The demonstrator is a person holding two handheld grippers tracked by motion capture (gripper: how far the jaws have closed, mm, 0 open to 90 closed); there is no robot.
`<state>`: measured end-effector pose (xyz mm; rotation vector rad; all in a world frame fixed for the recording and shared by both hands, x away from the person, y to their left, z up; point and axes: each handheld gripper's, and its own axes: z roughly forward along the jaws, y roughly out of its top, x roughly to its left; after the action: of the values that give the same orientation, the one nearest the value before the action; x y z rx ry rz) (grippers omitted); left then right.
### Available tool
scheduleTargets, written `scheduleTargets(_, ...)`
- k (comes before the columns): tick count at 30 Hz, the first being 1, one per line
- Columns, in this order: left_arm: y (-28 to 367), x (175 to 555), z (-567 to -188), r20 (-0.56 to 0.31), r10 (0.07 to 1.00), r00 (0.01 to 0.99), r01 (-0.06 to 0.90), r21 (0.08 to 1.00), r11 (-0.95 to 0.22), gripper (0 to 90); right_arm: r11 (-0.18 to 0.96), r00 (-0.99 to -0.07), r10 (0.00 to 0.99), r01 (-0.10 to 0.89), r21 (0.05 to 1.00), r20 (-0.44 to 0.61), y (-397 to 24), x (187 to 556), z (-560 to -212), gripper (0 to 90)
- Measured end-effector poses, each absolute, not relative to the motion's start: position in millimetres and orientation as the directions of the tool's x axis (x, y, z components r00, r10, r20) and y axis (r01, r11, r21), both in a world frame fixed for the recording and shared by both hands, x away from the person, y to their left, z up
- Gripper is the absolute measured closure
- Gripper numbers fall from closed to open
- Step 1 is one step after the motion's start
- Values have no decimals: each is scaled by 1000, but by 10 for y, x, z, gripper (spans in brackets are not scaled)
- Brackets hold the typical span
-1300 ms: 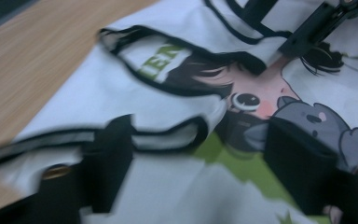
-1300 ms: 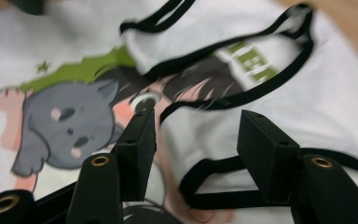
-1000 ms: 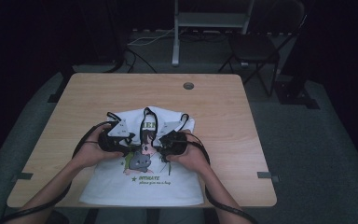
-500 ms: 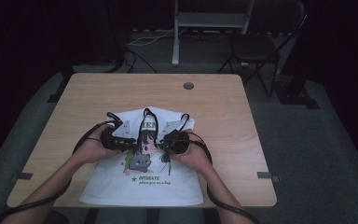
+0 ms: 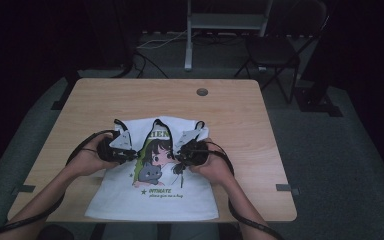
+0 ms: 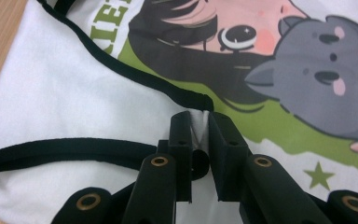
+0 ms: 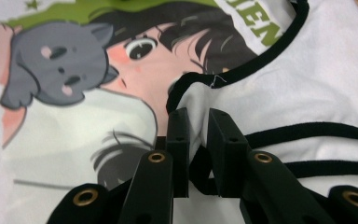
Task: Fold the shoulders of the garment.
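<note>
A white T-shirt with black trim and a printed cartoon figure is being laid flat on the wooden table, near the person's edge, with its sleeves folded in over the chest.

The left gripper is being held at the left side of the print, and the right gripper at the right side, the two being kept near each other over the middle of the shirt.

In the left gripper view, the jaws are being held almost closed, having just been closing, and a pinch of white fabric at the end of a black-edged hem is being gripped between them.

In the right gripper view, the jaws are likewise being held almost closed after just closing, and a fold of white cloth beside the black trim is being clamped between them.

Both hands are being rested low on the shirt, with cables being trailed back along the forearms.
</note>
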<state>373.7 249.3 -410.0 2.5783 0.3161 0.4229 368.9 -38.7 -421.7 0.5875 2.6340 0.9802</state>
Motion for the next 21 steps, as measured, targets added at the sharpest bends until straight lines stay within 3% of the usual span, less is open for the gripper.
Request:
scheduleTargets(4, 2518, 3761, -4092, 221, 316, 923, 155, 539, -828, 773, 694, -881, 460, 279, 663, -111, -429, 3690, -4203, 775)
scheduleTargets(9, 2534, 3797, -3990, 142, 380, 914, 201, 655, -728, 621, 702, -878, 461, 273, 658, -128, -457, 3698, -4180, 690)
scheduleTargets(14, 2613, 3921, -3880, 66, 477, 876, 271, 750, -603, 536, 540, -859, 512, 324, 776, 3, -600, 3759, -4007, 582)
scheduleTargets(16, 2601, 3976, -3900, 66, 506, 860, 296, 742, -601, 526, 486, -834, 551, 347, 802, 27, -630, 3808, -3946, 562)
scheduleTargets(21, 2458, 4035, -4076, 109, 506, 856, 318, 659, -681, 519, 563, -808, 588, 367, 740, -47, -502, 3884, -4057, 529)
